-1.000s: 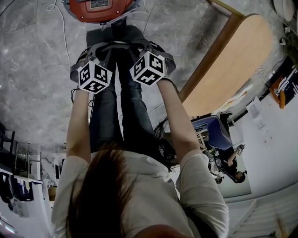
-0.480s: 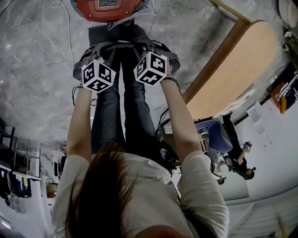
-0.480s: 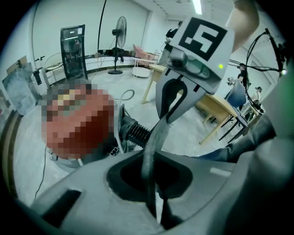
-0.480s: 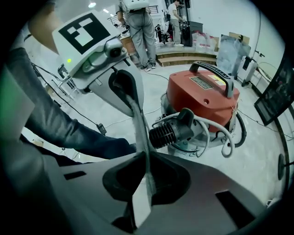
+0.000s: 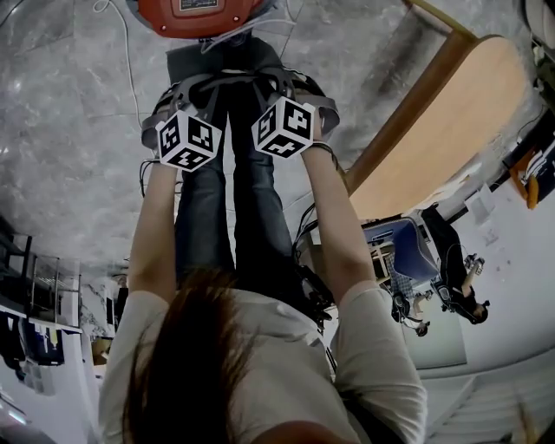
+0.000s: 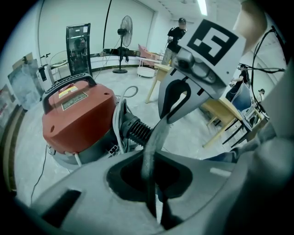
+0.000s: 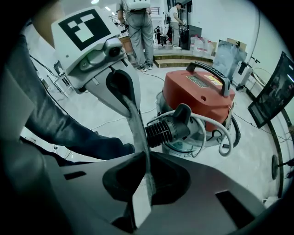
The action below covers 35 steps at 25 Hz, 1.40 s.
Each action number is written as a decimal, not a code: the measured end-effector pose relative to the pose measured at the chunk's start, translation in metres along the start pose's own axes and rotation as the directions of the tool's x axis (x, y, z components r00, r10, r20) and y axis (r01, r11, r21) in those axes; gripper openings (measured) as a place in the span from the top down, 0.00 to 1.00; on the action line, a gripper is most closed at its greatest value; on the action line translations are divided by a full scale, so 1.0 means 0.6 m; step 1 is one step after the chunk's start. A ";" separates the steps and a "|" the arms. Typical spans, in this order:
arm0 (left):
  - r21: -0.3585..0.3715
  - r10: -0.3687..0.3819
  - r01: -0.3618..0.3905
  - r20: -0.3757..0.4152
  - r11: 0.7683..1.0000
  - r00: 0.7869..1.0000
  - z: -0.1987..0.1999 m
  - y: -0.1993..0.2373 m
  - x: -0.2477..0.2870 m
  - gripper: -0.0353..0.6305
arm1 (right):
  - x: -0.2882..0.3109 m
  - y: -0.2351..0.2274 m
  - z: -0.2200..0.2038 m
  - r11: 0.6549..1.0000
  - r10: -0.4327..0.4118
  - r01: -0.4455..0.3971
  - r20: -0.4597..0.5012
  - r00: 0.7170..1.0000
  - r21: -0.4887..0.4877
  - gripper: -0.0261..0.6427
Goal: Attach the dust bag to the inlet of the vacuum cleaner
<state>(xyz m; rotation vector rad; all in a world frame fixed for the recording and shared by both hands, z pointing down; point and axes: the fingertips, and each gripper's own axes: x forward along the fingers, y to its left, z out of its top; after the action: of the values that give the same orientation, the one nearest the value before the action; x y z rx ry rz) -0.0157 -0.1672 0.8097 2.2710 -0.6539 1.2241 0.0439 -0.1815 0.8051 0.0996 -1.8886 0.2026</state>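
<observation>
A grey dust bag (image 5: 227,62) hangs stretched between my two grippers, above the person's feet. My left gripper (image 5: 173,104) is shut on one edge of it and my right gripper (image 5: 299,95) is shut on the other. In the left gripper view the bag edge (image 6: 151,147) runs from my jaws up to the right gripper (image 6: 177,103). In the right gripper view the bag edge (image 7: 138,133) rises to the left gripper (image 7: 121,89). The red vacuum cleaner (image 5: 198,16) stands on the floor just beyond. Its black ribbed inlet (image 7: 167,128) points toward the bag.
A wooden table (image 5: 434,130) stands to the right. A white cable (image 5: 121,61) lies on the marble floor left of the vacuum. The person's jeans-clad legs (image 5: 234,199) stretch out under the grippers. A floor fan (image 6: 124,32) and standing people are far off.
Both grippers keep their hold on the bag. The right one has sunk slightly and rolled a little, and the head view has drifted, so the vacuum sits a bit higher in the picture.
</observation>
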 end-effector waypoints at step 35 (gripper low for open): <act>-0.074 0.095 -0.095 -0.001 0.993 0.995 0.022 0.034 0.022 0.91 | 0.012 -0.041 -0.009 0.976 -0.105 0.096 0.035 0.994 0.194 0.91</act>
<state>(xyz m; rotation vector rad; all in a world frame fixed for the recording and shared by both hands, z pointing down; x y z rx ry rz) -0.0135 -0.1937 0.8180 2.2034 -0.8027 1.2209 0.0507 -0.2045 0.8158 0.3333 -1.9001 0.3153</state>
